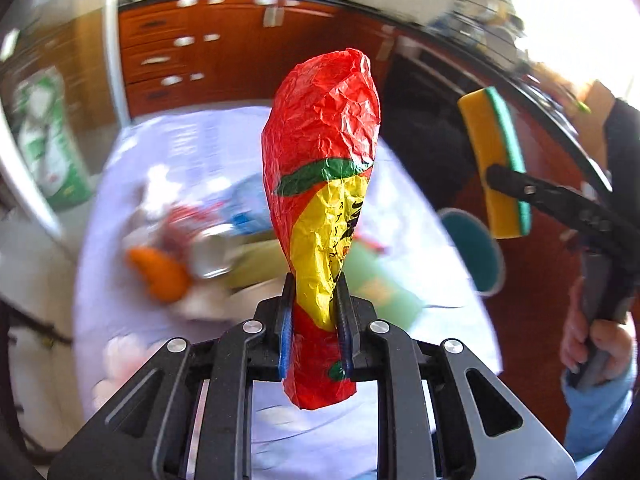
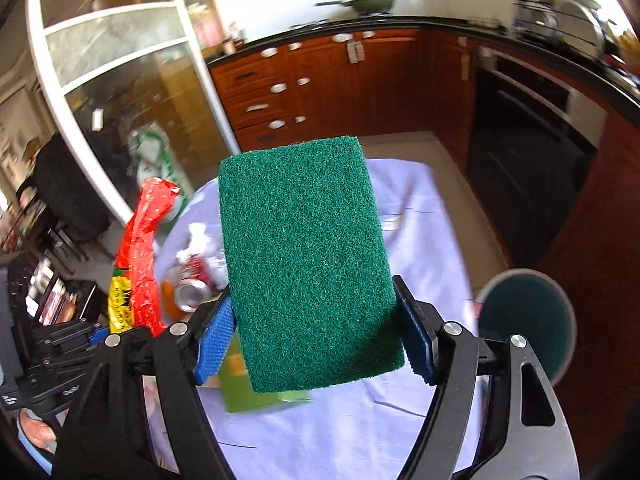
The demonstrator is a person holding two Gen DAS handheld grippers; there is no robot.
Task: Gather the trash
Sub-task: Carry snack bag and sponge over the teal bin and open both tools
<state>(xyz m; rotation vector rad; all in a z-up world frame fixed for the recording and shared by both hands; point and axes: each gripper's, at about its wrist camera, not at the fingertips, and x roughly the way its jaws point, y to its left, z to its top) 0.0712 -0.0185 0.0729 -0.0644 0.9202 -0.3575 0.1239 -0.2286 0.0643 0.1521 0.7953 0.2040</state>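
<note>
While both pickups look done, I'm mid-carry: left tongs (image 1: pixel 315 312) are clamped on the crumpled red-and-yellow snack wrapper (image 1: pixel 320 184), which stands up out of the pads, clear of the table (image 1: pixel 432 208). Right tongs (image 2: pixel 316 328) are clamped on the green-faced sponge (image 2: pixel 306 256), pads pressing its two long edges; from the left wrist view it shows yellow foam under the green scrub layer. Both items are in the air above the lilac tablecloth.

Step in hand, my read: transport to a bin. Round teal-lined container (image 2: pixel 528 324) sits just off the table's right edge, probably the trash can, can't confirm.

Left on the table: crushed soda can (image 2: pixel 192 292), white crumpled paper (image 2: pixel 200 240), something orange (image 1: pixel 158 276), green carton (image 2: pixel 256 396) under the sponge.

Next move calls for: swing right tongs over the container's mouth, open, then bring the left across without the two colliding. Wrapper is light and springy, may cling to the pads on release. Background is blurred, so spacing to the container is uncertain.
</note>
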